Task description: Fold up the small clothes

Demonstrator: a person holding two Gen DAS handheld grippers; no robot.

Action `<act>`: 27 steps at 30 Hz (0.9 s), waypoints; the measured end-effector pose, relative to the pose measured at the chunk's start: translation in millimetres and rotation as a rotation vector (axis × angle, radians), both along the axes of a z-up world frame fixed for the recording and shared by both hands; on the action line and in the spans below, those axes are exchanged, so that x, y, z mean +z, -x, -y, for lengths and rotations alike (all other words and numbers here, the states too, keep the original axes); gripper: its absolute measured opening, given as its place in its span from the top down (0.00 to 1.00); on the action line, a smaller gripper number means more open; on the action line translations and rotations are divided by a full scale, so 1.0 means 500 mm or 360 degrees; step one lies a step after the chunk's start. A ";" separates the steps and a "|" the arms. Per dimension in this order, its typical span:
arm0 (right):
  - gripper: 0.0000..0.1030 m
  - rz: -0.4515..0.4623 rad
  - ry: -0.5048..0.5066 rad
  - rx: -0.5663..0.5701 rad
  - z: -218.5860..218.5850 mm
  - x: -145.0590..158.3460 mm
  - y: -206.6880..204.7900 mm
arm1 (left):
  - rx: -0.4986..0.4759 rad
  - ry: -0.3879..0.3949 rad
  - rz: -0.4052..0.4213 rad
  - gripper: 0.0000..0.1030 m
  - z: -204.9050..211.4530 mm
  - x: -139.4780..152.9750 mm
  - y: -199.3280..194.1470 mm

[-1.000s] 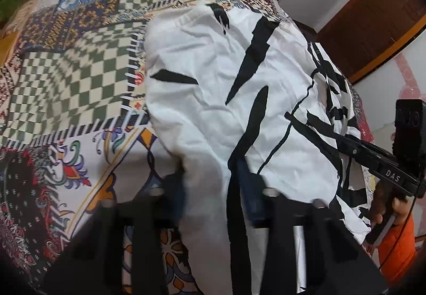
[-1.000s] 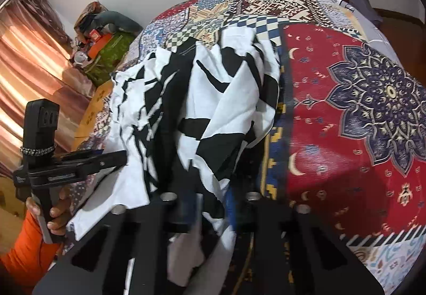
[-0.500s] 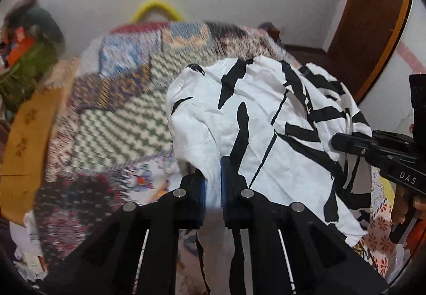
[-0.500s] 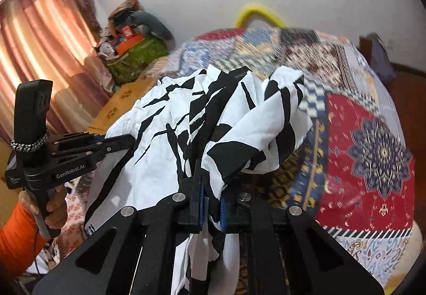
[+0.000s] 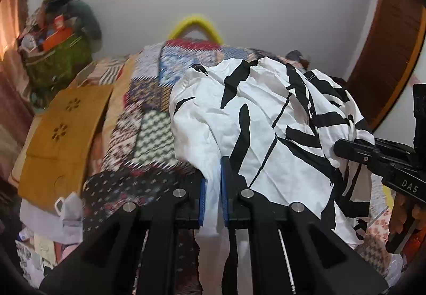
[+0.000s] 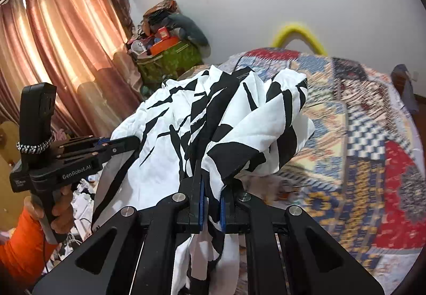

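Note:
A white garment with black streaks [image 5: 266, 119] hangs lifted above the patchwork bedspread [image 5: 151, 98]. My left gripper [image 5: 213, 175] is shut on a white edge of it. My right gripper [image 6: 211, 188] is shut on a bunched black-and-white edge of the garment [image 6: 234, 119]. The cloth spans between both grippers and billows up in front of them. The right gripper also shows at the right of the left wrist view [image 5: 378, 156], and the left gripper shows at the left of the right wrist view [image 6: 114, 146].
The bedspread [image 6: 367, 140] covers the bed below. A yellow headboard arch [image 5: 195, 24] stands at the far wall. A green bag piled with items [image 6: 170, 55] sits by the curtains [image 6: 66, 55]. An orange board [image 5: 64, 135] lies left of the bed.
Both grippers have risen and tilted up, lifting the garment off the bedspread. The wall, curtains and screen have come into view. Both grips have held.

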State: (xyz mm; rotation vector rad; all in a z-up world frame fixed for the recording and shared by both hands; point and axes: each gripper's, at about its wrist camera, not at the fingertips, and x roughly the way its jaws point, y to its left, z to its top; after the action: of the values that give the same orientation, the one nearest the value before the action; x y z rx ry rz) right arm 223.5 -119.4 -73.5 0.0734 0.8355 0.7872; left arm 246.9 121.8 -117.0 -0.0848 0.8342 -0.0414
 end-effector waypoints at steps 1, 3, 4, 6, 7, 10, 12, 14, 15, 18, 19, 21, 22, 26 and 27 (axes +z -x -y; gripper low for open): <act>0.93 -0.0026 0.0002 0.0005 -0.016 -0.013 0.000 | 0.0014 0.0009 -0.0020 0.91 -0.015 -0.012 0.001; 0.93 -0.0092 0.0023 0.0012 -0.050 -0.045 -0.006 | 0.0044 0.0039 -0.0086 0.91 -0.052 -0.047 0.001; 0.93 -0.0124 0.0042 0.0015 -0.064 -0.061 -0.009 | 0.0049 0.0056 -0.0122 0.91 -0.062 -0.063 0.002; 0.93 -0.0189 0.0090 0.0023 -0.088 -0.096 -0.016 | 0.0061 0.0109 -0.0240 0.91 -0.092 -0.119 -0.013; 0.93 -0.0221 0.0116 0.0026 -0.098 -0.114 -0.019 | 0.0066 0.0118 -0.0298 0.91 -0.100 -0.147 -0.022; 0.93 -0.0300 0.0198 0.0015 -0.112 -0.165 -0.034 | 0.0088 0.0086 -0.0431 0.90 -0.116 -0.226 -0.039; 0.89 -0.0339 0.0241 0.0004 -0.116 -0.190 -0.041 | 0.0102 0.0051 -0.0466 0.88 -0.118 -0.258 -0.042; 0.88 -0.0353 0.0285 0.0000 -0.119 -0.202 -0.044 | 0.0120 0.0017 -0.0465 0.82 -0.123 -0.277 -0.037; 0.87 -0.0355 0.0299 0.0002 -0.119 -0.206 -0.042 | 0.0119 0.0007 -0.0458 0.77 -0.124 -0.280 -0.031; 0.71 -0.0375 0.0329 0.0012 -0.114 -0.204 -0.031 | 0.0115 -0.0022 -0.0428 0.56 -0.124 -0.274 -0.005; 0.66 -0.0374 0.0326 0.0022 -0.113 -0.198 -0.021 | 0.0112 -0.0016 -0.0415 0.52 -0.124 -0.272 0.006; 0.52 -0.0349 0.0330 0.0050 -0.107 -0.192 0.004 | 0.0099 -0.0019 -0.0399 0.46 -0.123 -0.270 0.021; 0.50 -0.0331 0.0351 0.0065 -0.108 -0.191 0.016 | 0.0089 -0.0031 -0.0398 0.44 -0.120 -0.269 0.034; 0.49 -0.0295 0.0458 0.0144 -0.112 -0.202 0.059 | 0.0082 -0.0045 -0.0416 0.37 -0.110 -0.273 0.079; 0.49 -0.0281 0.0480 0.0158 -0.110 -0.203 0.071 | 0.0080 -0.0058 -0.0424 0.37 -0.107 -0.276 0.086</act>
State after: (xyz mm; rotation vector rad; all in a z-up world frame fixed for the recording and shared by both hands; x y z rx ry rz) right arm 187.8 -64.7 -175.0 -0.1697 1.1240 0.7469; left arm 203.8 175.2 -254.9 -0.0781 1.0981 0.0333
